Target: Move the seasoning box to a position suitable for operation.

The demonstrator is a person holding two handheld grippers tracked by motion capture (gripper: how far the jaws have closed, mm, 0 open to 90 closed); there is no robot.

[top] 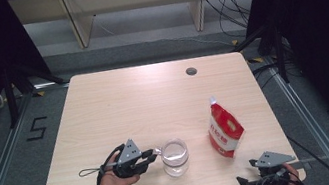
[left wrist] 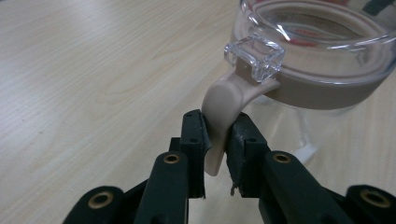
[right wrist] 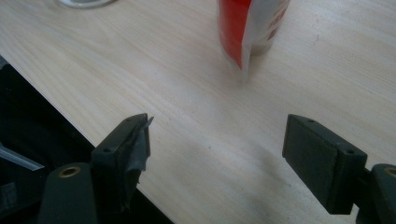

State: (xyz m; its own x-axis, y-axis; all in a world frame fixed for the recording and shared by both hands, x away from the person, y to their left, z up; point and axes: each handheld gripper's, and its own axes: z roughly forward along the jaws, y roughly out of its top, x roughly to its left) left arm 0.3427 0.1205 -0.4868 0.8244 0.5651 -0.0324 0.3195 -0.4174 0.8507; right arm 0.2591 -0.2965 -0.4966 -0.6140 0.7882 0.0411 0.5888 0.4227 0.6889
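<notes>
Black left gripper (left wrist: 215, 140) jaws pinch the beige plastic handle tab (left wrist: 223, 105) of the clear glass jar (top: 175, 157), low centre of the high view.
Grip looks thin, near the tab's tip: it may slip or tip the jar. Right gripper (right wrist: 217, 154) wide open, empty, short of the red-and-white pouch (top: 224, 128).

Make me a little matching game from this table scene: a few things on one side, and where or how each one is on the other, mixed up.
Things:
1. clear jar
2. red and white pouch
3. left gripper
4. right gripper

Places or states:
A. jaws wide apart over the near table edge, nothing between them
B. stands upright on the right part of the table
C. jaws on either side of the beige handle
D. stands near the front edge, lid off, with a beige band round its rim

Pairs: 1-D, 2-B, 3-C, 4-A
</notes>
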